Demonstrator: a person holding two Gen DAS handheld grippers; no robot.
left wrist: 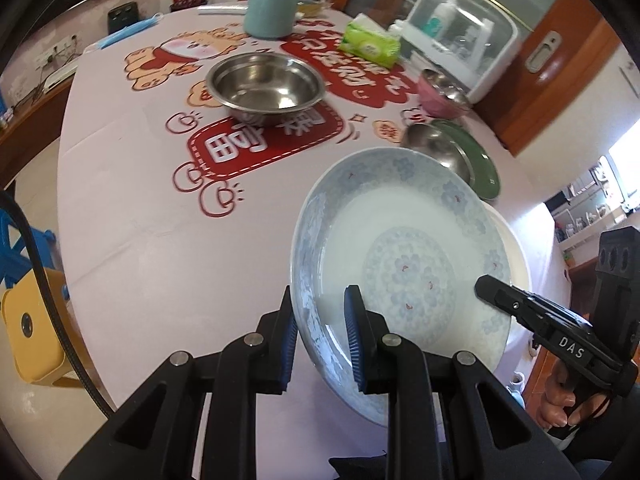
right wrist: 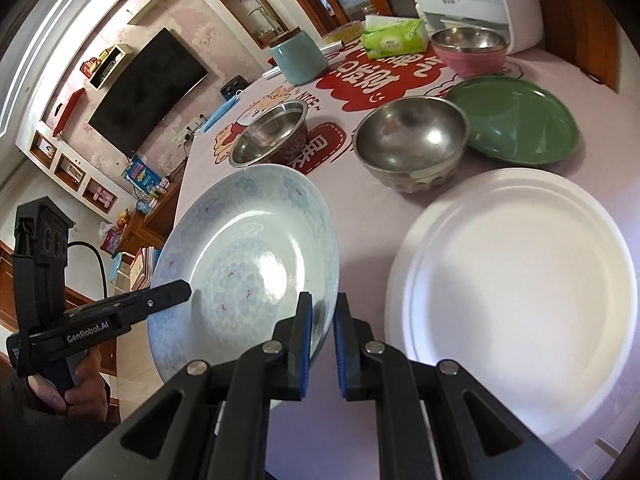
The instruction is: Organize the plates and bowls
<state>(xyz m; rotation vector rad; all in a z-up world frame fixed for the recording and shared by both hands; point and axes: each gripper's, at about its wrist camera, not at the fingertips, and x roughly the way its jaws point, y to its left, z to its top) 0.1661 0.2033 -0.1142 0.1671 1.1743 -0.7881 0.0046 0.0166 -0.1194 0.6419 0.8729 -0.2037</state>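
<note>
A white plate with pale blue flower print [left wrist: 400, 248] [right wrist: 248, 248] hangs tilted above the table, held at two sides of its rim. My left gripper [left wrist: 322, 336] is shut on the plate's near left rim. In the right wrist view my right gripper [right wrist: 323, 332] is shut on the opposite rim, and the left gripper [right wrist: 182, 290] reaches in from the left. A plain white plate [right wrist: 520, 280] [left wrist: 516, 248] lies on the table just right of the lifted one.
On the pink printed tablecloth [left wrist: 140, 240] stand a wide steel bowl [left wrist: 266, 84] [right wrist: 272, 132], a smaller steel bowl [right wrist: 412, 140], a green plate [right wrist: 516, 120], a pink bowl [right wrist: 468, 56], a teal jar [left wrist: 272, 8], a tissue pack [left wrist: 370, 42] and a white cabinet [left wrist: 460, 32].
</note>
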